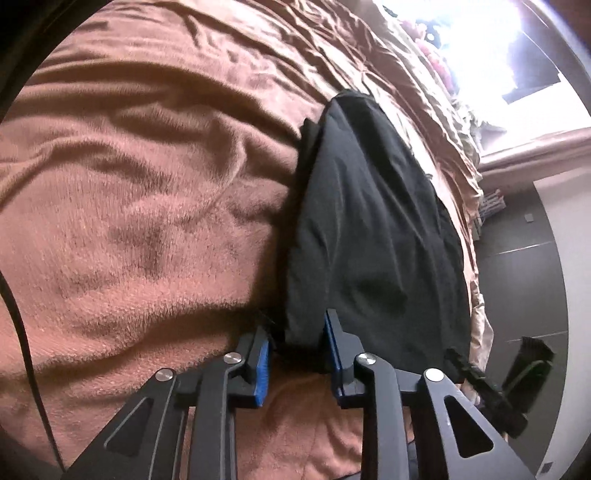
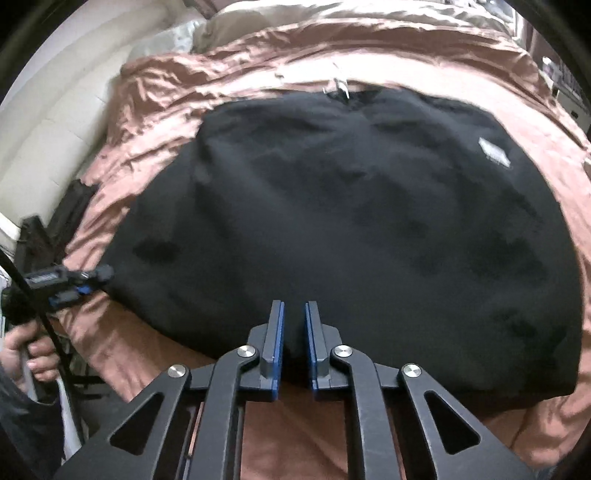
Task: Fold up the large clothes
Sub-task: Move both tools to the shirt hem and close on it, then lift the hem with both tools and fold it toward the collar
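A large black garment (image 2: 351, 229) lies spread flat on a bed with a pinkish-brown blanket (image 2: 155, 96). It has a small white logo patch (image 2: 493, 152) at the far right and a zipper pull at its far edge. In the left wrist view the garment (image 1: 369, 221) stretches away from my left gripper (image 1: 295, 332), whose open jaws straddle its near corner. My right gripper (image 2: 294, 325) is open by a narrow gap at the garment's near hem, with cloth between the pads. The left gripper also shows in the right wrist view (image 2: 96, 275) at the garment's left corner.
A fuzzy brown blanket (image 1: 129, 221) covers the bed to the left. Pale pillows (image 2: 229, 22) and a padded headboard (image 2: 48, 140) lie at the far left. Dark floor (image 1: 517, 277) and a bright window (image 1: 480, 37) are beyond the bed edge.
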Motion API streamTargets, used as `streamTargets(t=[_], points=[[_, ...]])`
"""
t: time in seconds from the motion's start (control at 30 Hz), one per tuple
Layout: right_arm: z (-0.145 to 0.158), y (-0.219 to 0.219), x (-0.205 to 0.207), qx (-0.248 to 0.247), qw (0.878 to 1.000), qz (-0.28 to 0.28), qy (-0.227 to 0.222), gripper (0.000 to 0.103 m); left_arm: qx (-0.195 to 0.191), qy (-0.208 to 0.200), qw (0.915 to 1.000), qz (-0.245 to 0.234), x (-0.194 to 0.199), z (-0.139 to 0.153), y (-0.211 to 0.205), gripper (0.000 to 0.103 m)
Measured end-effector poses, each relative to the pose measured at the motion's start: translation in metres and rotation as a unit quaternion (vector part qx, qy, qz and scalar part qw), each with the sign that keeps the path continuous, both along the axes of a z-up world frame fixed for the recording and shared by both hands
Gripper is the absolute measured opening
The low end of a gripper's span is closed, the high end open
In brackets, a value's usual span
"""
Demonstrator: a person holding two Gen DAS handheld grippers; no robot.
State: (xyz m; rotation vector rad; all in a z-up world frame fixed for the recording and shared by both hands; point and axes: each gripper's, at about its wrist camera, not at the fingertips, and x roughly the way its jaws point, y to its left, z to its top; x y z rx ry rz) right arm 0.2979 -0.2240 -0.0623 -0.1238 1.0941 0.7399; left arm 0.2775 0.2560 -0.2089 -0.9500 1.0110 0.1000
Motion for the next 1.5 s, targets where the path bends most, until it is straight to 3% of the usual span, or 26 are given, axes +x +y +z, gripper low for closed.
streamTargets(t=[0.13, 0.3, 0.4, 0.63, 0.7, 0.87, 1.5], points=[[-0.022, 0.001, -0.002, -0.023, 1.0, 0.006, 0.013, 0.006, 0.004, -0.025, 0.9997, 0.0, -0.002, 0.01, -0.003, 0.016], [-0.027, 0.001, -0.006, -0.031, 0.999, 0.029, 0.032, 0.006, -0.013, -0.051, 0.9986, 0.01, -0.005, 0.021, -0.004, 0.015], [-0.023, 0.003, 0.002, -0.021, 0.999, 0.023, 0.027, 0.005, 0.018, -0.046, 0.9987, 0.008, -0.004, 0.024, -0.011, 0.015], [-0.016, 0.023, 0.03, -0.023, 1.0, -0.008, 0.005, 0.005, 0.009, -0.021, 0.9994, 0.024, 0.001, 0.01, -0.008, 0.018], [-0.018, 0.032, 0.041, -0.03, 1.0, -0.009, 0.001, 0.005, -0.003, -0.016, 0.9992, 0.036, -0.001, 0.001, -0.006, 0.024], [-0.02, 0.055, 0.063, -0.034, 0.999, -0.022, -0.005, 0.005, -0.012, -0.002, 0.999, 0.044, 0.001, -0.016, -0.003, 0.027], [-0.028, 0.129, 0.131, -0.073, 0.995, -0.034, -0.056, 0.005, 0.023, 0.017, 0.9957, 0.088, 0.01, -0.017, -0.014, 0.031]])
